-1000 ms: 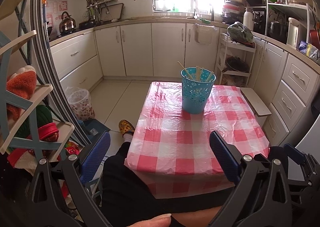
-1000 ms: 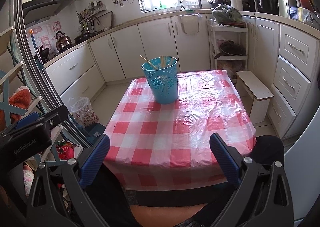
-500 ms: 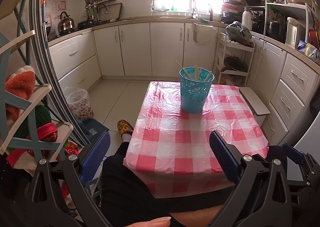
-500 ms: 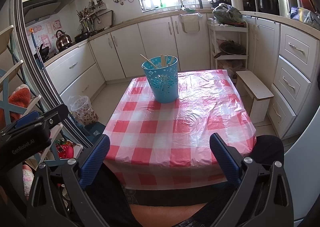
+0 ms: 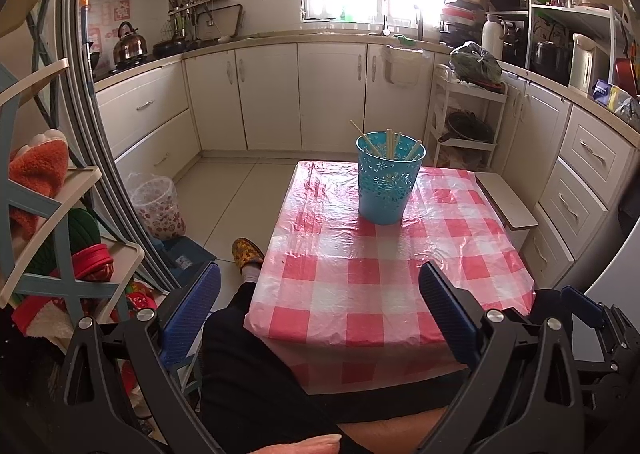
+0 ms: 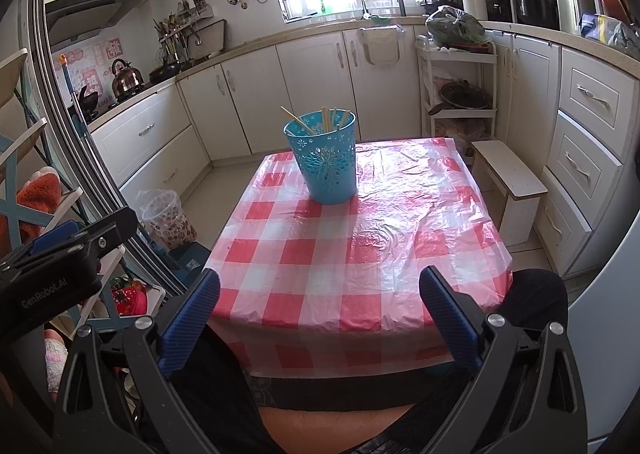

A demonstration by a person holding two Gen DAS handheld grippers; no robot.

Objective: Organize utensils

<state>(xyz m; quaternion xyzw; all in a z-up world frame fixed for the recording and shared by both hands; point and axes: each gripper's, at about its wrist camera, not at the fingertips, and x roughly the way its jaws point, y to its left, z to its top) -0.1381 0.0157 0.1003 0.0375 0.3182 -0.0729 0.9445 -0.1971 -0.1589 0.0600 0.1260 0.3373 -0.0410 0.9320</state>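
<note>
A turquoise perforated holder [image 5: 387,179] stands upright at the far end of the red-and-white checked table [image 5: 360,286]. Several wooden chopsticks [image 5: 390,144] stick out of its top. It also shows in the right wrist view [image 6: 326,156], with the chopsticks [image 6: 329,119] inside. My left gripper [image 5: 320,294] is open and empty, held back from the table's near edge. My right gripper [image 6: 320,296] is open and empty, also short of the near edge. The left gripper's body [image 6: 60,254] shows at the left of the right wrist view.
A white stool [image 6: 510,182] stands right of the table. A shelf rack [image 5: 44,214] with cloths is at the left, a patterned bin [image 5: 158,206] on the floor. Cabinets [image 5: 332,94] line the back and right. My legs [image 5: 260,374] are under the near edge.
Both grippers have drawn back a little from the table and stayed open. The holder and chopsticks have not moved.
</note>
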